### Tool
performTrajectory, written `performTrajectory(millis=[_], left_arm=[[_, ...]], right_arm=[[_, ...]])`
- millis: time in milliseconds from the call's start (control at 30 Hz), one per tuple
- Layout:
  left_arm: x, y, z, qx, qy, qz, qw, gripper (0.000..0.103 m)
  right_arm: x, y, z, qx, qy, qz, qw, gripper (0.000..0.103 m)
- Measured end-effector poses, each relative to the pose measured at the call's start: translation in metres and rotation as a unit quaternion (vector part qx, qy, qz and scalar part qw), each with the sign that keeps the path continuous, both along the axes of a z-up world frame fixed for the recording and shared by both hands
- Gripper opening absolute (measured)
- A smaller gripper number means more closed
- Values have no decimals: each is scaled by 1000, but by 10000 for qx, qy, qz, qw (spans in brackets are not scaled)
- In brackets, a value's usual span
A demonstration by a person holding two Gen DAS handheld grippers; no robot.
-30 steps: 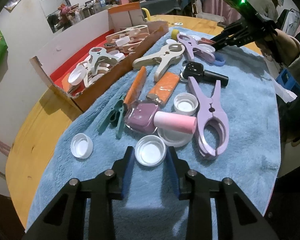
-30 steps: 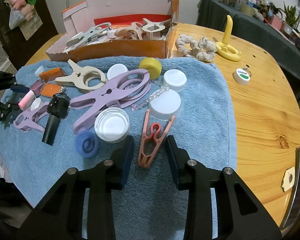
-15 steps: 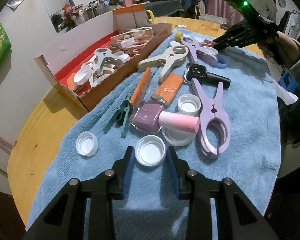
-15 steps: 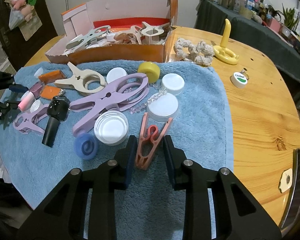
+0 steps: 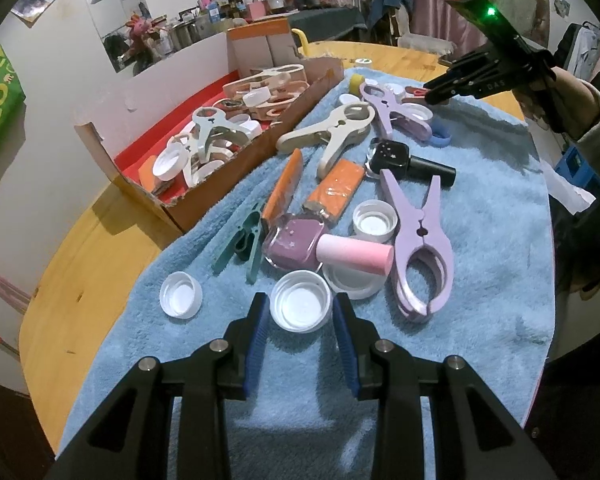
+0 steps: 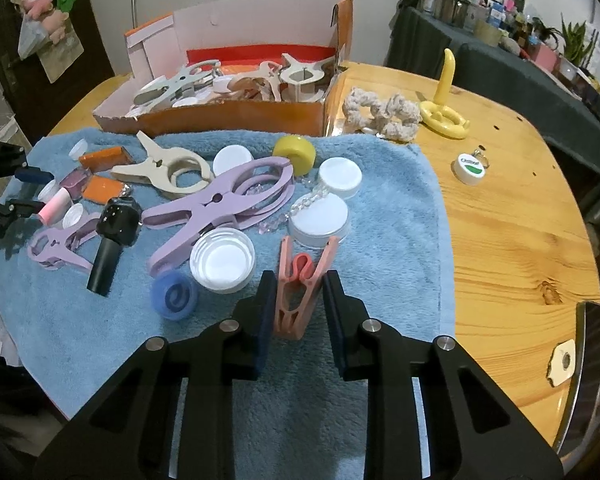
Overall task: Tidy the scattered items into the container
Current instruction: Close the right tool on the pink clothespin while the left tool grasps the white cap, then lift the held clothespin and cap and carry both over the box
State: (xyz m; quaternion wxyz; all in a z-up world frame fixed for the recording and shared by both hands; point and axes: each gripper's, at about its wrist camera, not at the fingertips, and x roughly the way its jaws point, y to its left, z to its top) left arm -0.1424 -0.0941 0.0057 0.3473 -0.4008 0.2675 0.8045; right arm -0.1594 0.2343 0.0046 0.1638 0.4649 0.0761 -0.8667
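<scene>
A blue towel (image 5: pixel 480 240) (image 6: pixel 380 240) carries scattered clips, caps and bottles. Beyond it stands the open cardboard box (image 5: pixel 220 184) (image 6: pixel 236 118), holding cream clamps and white caps. My left gripper (image 5: pixel 300 298) is shut on an upturned white cap (image 5: pixel 302 308) at the towel's near edge. It also shows at the far left of the right wrist view (image 6: pixel 28 191). My right gripper (image 6: pixel 298 280) is shut on a pink clothespin (image 6: pixel 296 300), its pads against the pin's two legs. In the left wrist view the right gripper (image 5: pixel 430 92) shows at the far end of the towel.
On the towel lie a purple clamp (image 5: pixel 418 240), a nail polish bottle (image 5: pixel 324 246), a green clothespin (image 5: pixel 242 240), a small white cap (image 5: pixel 180 294), a big purple clamp (image 6: pixel 220 204), a white lid (image 6: pixel 222 260) and a blue roll (image 6: pixel 174 294). A rope toy (image 6: pixel 380 114) and yellow ring (image 6: pixel 444 112) sit on the bare wood.
The right gripper's jaws have closed in on the pink clothespin. The left gripper keeps the white cap between its pads, and its view has shifted only slightly.
</scene>
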Motion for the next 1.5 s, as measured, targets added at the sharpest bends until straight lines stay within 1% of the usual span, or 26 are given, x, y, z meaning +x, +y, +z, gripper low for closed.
performTrajectory(millis=[200,433,467,567,733,833,1100,1200,1233,1300,1333,1367,1500], left_arm=[[3,2,6,-27,119,2,9999,35],[1,2,17,92,235,87,9996,35],[1,2,18,98,253,88,9996,35],[4,5,21,98,298,45,9995,35],[3,9,24,128,323,4,9994,35],[4,11,23,130,318,-19,9994,35],[4,10,23,116,321,-3,9994,35],[6,11,23,115,330,-19,9994,35],[6,10,23,113,328,-16,9994,35],[6,10,23,110,327,-19,9994,35],[6,11,23,100,330,-16,9994,35],[6,11,23,97,335,-13,9994,35],[6,10,23,97,338,-17,9994,35]], right_arm=[[3,1,6,-43,64,16,10000,22],[2,-1,7,-56,86,28,9999,21],[3,-1,8,-65,107,23,9999,20],[4,0,11,-82,136,30,9999,19],[1,1,4,62,77,-16,9999,19],[2,2,2,-14,18,-30,10000,20],[-1,7,1,95,24,-150,9998,21],[-1,5,1,137,3,-122,9998,25],[-1,5,1,131,-6,-124,9998,28],[0,4,1,123,12,-131,9998,39],[0,4,1,126,44,-127,9998,52],[1,3,1,147,83,-119,9998,56],[-2,1,-3,178,35,-110,9998,55]])
